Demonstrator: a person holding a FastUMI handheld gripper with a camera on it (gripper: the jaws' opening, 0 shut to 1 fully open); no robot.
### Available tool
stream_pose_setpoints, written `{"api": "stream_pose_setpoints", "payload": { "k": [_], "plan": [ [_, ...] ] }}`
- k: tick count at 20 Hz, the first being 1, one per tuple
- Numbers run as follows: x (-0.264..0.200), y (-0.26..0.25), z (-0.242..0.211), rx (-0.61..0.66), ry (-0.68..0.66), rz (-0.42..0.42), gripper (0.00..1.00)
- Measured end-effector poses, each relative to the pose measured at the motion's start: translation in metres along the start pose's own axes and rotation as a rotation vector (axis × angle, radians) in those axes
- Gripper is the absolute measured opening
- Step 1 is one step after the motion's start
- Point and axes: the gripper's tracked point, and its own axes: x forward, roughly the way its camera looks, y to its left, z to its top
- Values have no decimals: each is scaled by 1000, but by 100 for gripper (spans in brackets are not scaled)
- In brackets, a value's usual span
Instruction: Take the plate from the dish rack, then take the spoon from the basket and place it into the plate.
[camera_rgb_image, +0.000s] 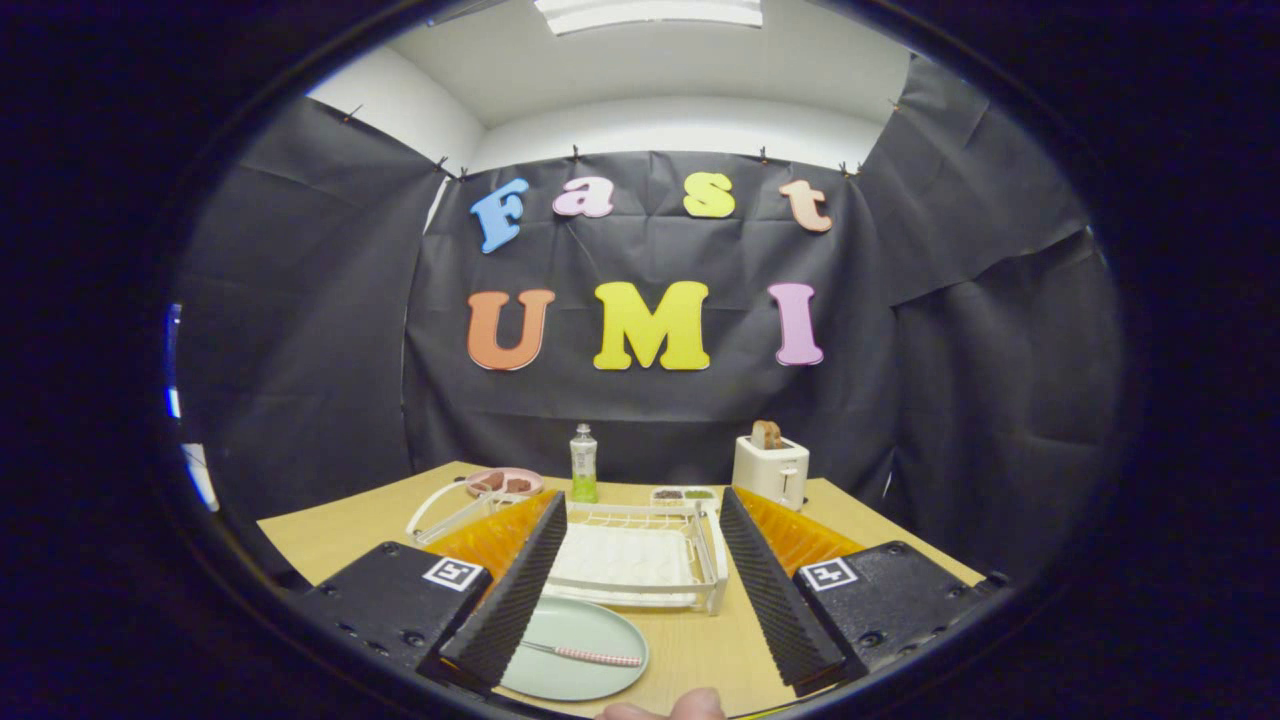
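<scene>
A pale green plate (580, 650) lies flat on the wooden table (690, 650), near the base of my left finger. On it rests a spoon (585, 656) with a pink speckled handle, lying crosswise. Just beyond the plate stands the white dish rack (640, 555), with no dish in it. A white wire basket (445, 510) sits to the rack's left, partly hidden by my left finger. My gripper (643, 505) is open above the table, its fingers spread on either side of the rack and holding nothing.
A green bottle (584, 464) stands behind the rack. A pink dish (505, 483) with brown pieces sits at the back left. A white toaster (770, 470) with bread is at the back right, next to a small tray (684, 494). A fingertip (665, 708) shows at the near edge.
</scene>
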Motion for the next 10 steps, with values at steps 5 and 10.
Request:
{"api": "stream_pose_setpoints", "payload": {
  "k": [5, 10],
  "plan": [
    [0, 13, -7, -16, -2, -6, 100],
    [-1, 28, 0, -28, -19, -7, 100]
  ]
}}
